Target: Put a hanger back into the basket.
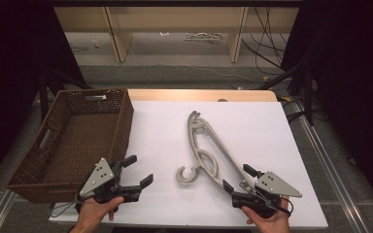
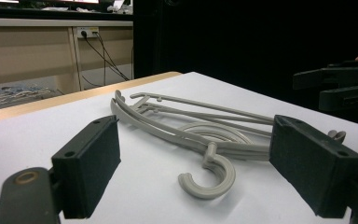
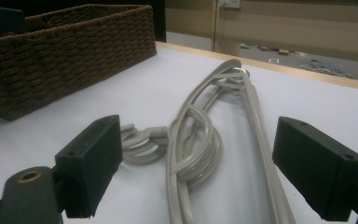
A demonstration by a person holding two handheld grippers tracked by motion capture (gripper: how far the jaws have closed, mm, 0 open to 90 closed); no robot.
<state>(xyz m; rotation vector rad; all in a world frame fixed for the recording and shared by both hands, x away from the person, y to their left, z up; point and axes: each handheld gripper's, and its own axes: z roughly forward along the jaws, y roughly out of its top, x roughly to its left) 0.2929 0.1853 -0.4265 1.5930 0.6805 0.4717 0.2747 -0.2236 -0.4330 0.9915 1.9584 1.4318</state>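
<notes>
Fingers of both the left gripper (image 1: 135,171) and right gripper (image 1: 239,178) stand spread beside the unlabelled grey hanger (image 1: 208,145).

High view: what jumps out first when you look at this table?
A grey plastic clothes hanger lies folded flat in the middle of the white table, hook toward the person. A dark brown woven wicker basket sits at the table's left edge. Near the front, the left gripper and right gripper wait open on either side of the hanger.
</notes>
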